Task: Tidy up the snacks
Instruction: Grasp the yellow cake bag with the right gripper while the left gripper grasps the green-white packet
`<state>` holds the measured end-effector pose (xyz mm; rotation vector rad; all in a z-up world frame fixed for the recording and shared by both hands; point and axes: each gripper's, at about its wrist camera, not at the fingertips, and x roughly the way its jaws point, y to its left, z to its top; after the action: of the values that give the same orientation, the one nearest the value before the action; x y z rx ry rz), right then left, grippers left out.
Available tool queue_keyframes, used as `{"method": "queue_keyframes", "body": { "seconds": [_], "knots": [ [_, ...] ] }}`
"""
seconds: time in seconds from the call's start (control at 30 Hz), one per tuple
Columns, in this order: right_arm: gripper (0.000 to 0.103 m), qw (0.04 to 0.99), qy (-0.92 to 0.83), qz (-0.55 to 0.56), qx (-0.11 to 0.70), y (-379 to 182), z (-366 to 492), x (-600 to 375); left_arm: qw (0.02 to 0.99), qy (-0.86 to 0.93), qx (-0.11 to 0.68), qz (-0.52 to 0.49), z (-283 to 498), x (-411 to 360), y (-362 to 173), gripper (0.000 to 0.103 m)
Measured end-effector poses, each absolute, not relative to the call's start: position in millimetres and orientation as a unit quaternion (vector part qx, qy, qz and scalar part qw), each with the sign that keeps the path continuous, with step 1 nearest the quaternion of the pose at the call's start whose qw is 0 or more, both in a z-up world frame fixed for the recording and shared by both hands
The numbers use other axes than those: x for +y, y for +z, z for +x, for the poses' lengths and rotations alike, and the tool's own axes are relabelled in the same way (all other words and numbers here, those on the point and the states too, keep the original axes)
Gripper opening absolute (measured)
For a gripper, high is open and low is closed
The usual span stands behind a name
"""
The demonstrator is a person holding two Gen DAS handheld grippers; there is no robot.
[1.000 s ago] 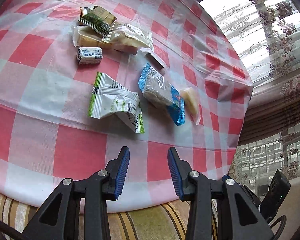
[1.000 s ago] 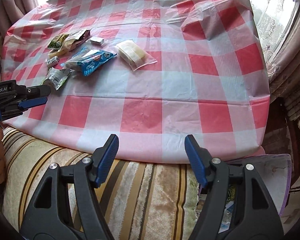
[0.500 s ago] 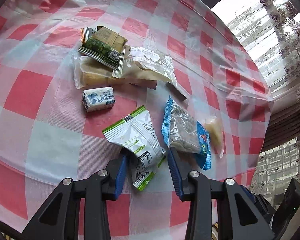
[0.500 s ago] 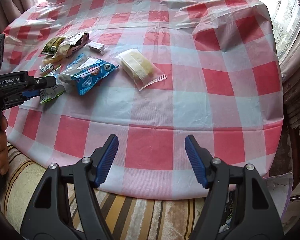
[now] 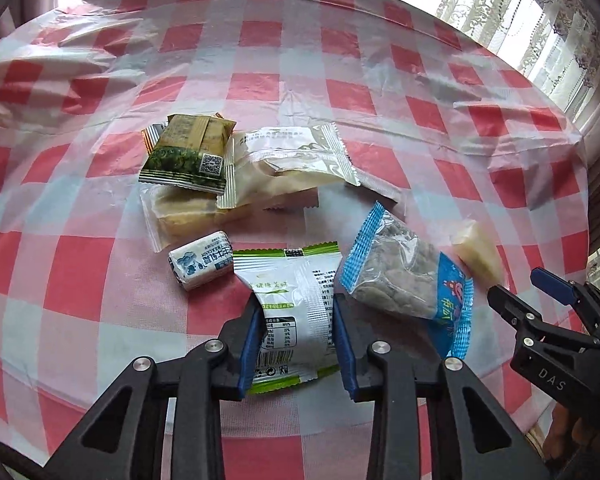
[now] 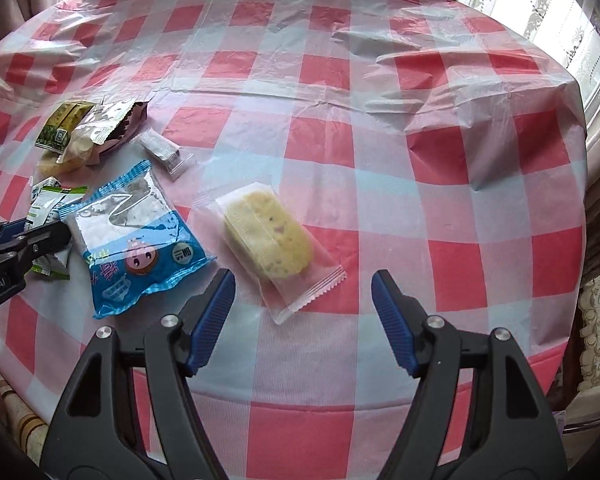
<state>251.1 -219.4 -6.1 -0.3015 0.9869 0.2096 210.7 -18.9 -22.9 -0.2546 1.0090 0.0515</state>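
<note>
So my left tool (image 5: 295, 316) is down over the green-and-white snack packet (image 5: 296, 304), and its jaws are closing in with the packet right between the blue pads, which look to be touching its sides already. The packet lies flat on the bench (image 5: 300, 80), which has a red-and-white checked plastic cover. Just left of it sits a small white wrapped candy (image 5: 201, 265), and to its right a blue packet (image 6: 134, 240) with a cartoon face. Behind those there's a little heap: a dark green packet (image 5: 188, 154) leaning on a pale silvery wrapper (image 5: 292, 156), with a clear-wrapped yellowish cake (image 5: 180, 216) under them.

My right tool (image 6: 303, 312) hangs wide open with nothing in it, just short of the clear packet with a yellow cake (image 6: 270, 240), which lies apart from the blue one.
</note>
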Motion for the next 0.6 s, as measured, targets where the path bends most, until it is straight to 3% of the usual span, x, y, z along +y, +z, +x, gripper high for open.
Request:
{"method": "queue_keyframes", "body": {
  "seconds": [0.33, 0.53, 0.6],
  "knots": [
    [0.072, 0.862, 0.122, -0.134, 0.474, -15.6, 275.0, -213.9, 0.87, 0.048, 0.456, -0.179, 204.9, 6.1, -24.1, 0.033],
    [0.043, 0.858, 0.154, -0.098, 0.48, -15.8, 280.6, -213.2, 0.871, 0.049, 0.449, -0.192, 202.7, 10.6, -24.1, 0.032],
    [0.041, 0.859, 0.152, -0.102, 0.478, -15.6, 278.2, -209.8, 0.872, 0.048, 0.448, -0.194, 202.2, 10.7, -23.8, 0.032]
  ]
}}
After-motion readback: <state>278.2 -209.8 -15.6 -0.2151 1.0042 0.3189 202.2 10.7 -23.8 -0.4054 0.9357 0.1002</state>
